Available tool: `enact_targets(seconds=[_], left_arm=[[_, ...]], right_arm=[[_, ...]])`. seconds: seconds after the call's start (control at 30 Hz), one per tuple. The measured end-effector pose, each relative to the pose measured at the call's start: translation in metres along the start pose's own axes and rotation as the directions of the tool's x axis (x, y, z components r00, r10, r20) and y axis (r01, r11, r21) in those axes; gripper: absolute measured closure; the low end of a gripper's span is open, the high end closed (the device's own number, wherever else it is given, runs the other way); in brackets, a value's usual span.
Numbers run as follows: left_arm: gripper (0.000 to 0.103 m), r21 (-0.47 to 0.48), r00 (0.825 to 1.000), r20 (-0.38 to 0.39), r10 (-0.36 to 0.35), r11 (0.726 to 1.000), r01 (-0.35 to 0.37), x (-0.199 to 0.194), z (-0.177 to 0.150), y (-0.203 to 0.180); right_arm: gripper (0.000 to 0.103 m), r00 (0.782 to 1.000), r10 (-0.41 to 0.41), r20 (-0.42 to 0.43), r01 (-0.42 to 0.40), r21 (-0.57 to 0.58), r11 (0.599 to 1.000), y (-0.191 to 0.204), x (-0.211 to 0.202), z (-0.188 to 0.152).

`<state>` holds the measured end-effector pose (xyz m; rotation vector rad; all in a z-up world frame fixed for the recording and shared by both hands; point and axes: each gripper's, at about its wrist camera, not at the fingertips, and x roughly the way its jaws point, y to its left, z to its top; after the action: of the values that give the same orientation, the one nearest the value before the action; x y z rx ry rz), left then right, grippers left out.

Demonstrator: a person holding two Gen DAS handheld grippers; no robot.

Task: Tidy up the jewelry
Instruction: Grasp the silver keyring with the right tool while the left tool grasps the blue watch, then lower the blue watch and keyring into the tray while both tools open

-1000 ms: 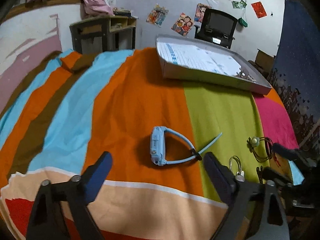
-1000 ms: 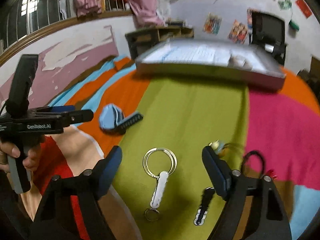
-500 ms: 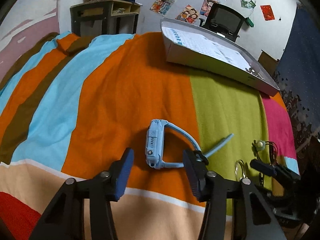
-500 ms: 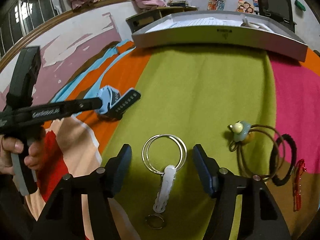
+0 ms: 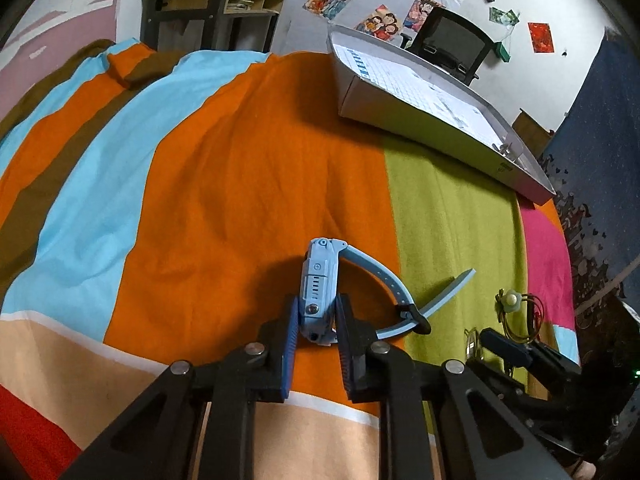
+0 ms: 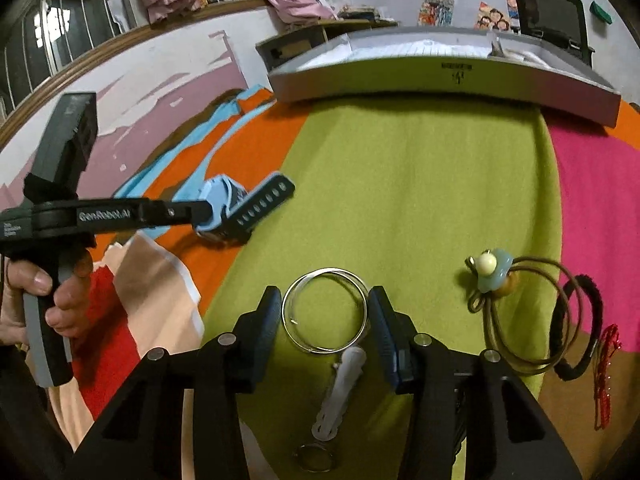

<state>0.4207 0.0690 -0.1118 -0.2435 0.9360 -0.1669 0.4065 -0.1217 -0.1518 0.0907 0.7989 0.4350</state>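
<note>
The blue watch (image 5: 318, 298) lies on its edge on the orange stripe of the striped bedspread (image 5: 240, 184), its case pinched between the pads of the left claw (image 5: 317, 322) — strap curling off to the right. On the green stripe, the silver ring (image 6: 324, 311) sits between the spread fingers of the right claw (image 6: 325, 320), which flank it closely. Beside it lie a hair tie with a flower charm (image 6: 492, 270) and a black band (image 6: 580, 328). A grey tray (image 6: 440, 80) rests further up the bed.
</note>
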Motion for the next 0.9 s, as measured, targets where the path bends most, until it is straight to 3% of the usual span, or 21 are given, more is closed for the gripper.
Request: enact_targets(seconds=[0.67, 0.9], left_arm=[[0.086, 0.055, 0.998, 0.055, -0.033, 0.998, 0.03, -0.036, 0.002, -0.028], [0.086, 0.056, 0.993, 0.113, -0.038, 0.998, 0.032, -0.053, 0.025, -0.041]], right_arm=[[0.063, 0.982, -0.035, 0.187, 0.036, -0.004, 0.999, -0.011, -0.057, 0.03], [0.063, 0.97, -0.068, 0.235, 0.072, -0.009, 0.997, -0.019, -0.081, 0.057]])
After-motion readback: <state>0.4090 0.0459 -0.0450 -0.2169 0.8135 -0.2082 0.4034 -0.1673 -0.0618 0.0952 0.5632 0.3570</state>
